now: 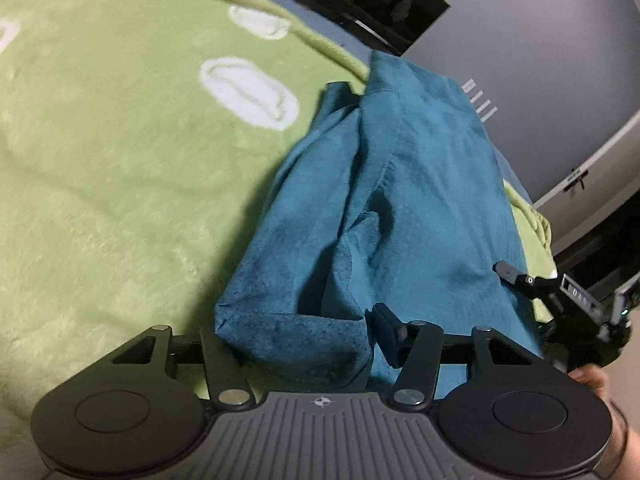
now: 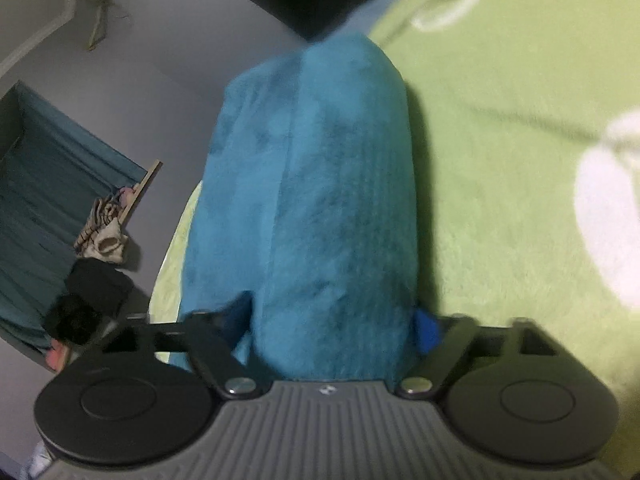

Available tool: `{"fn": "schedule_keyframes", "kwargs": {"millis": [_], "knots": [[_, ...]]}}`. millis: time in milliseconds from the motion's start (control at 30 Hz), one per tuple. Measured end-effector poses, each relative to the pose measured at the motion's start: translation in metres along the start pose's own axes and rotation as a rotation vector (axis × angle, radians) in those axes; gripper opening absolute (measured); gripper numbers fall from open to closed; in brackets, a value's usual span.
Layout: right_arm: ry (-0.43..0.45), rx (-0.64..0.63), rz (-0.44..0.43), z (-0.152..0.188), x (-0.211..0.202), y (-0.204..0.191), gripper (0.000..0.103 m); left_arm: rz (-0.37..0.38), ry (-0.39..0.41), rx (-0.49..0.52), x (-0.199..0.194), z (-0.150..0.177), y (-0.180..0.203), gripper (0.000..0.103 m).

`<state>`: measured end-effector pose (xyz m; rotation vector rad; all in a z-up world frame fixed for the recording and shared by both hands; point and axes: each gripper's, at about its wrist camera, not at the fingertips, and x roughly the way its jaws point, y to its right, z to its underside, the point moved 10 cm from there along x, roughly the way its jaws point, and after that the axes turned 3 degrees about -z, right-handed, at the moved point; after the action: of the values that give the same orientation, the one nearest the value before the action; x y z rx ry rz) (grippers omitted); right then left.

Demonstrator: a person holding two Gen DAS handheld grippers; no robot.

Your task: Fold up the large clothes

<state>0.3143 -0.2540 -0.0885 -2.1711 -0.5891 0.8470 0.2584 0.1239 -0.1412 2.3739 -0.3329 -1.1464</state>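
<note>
The teal fabric garment (image 1: 400, 200), partly folded, lies on the light-green fleece blanket with white ovals (image 1: 120, 160), with one thick bunched fold clamped between the pads of the left gripper (image 1: 296, 336) and another between those of the right gripper (image 2: 336, 324).

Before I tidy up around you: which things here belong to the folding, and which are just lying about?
Folding: teal garment; left gripper and right gripper, cloth between each one's fingers; green blanket underneath.
Lying about: striped clothes on the floor; black box.
</note>
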Motion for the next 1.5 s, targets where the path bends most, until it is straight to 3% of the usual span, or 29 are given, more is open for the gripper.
{"fn": "schedule_keyframes", "kwargs": {"millis": [67,133,267,467,567,667,733,833,933,967,1267,1433,1500], "knots": [[0.036,-0.009,-0.017,-0.009,-0.009,-0.006,0.044,0.026,0.004,0.017,0.003,0.001,0.015,0.047],[0.079,-0.029,-0.012,-0.022,-0.020,-0.009,0.040,0.065,-0.004,0.008,0.010,0.002,0.031,0.041],[0.138,-0.070,0.018,-0.047,-0.049,-0.002,0.037,0.072,-0.007,0.091,0.034,0.004,0.078,0.037],[0.229,-0.063,0.091,-0.083,-0.099,0.039,0.037,0.148,-0.005,0.101,0.074,0.005,0.133,0.036],[0.220,-0.020,0.120,-0.087,-0.091,0.065,0.047,0.125,-0.004,0.109,0.089,0.009,0.137,0.036],[0.202,-0.039,0.199,-0.080,-0.089,0.076,0.075,0.145,-0.021,0.095,0.091,0.009,0.126,0.038],[0.243,-0.042,0.217,-0.085,-0.098,0.071,0.075,0.166,-0.028,0.055,0.090,0.004,0.119,0.038],[0.388,-0.080,0.257,-0.105,-0.120,0.061,0.074,0.156,-0.027,0.081,0.087,0.007,0.118,0.037],[0.403,-0.207,0.283,-0.113,-0.126,0.049,0.037,0.146,-0.020,0.111,0.083,0.009,0.123,0.037],[0.388,-0.238,0.275,-0.111,-0.121,0.043,0.033,0.146,-0.020,0.114,0.084,0.009,0.124,0.037],[0.274,-0.552,0.412,-0.081,-0.058,0.014,0.033,0.124,-0.015,0.157,0.064,0.008,0.125,0.035],[0.357,-0.543,0.437,-0.092,-0.061,0.000,0.034,0.135,-0.009,0.165,0.061,0.012,0.126,0.037],[0.342,-0.528,0.457,-0.101,-0.054,0.002,0.034,0.144,-0.005,0.167,0.057,0.014,0.122,0.037]]}}
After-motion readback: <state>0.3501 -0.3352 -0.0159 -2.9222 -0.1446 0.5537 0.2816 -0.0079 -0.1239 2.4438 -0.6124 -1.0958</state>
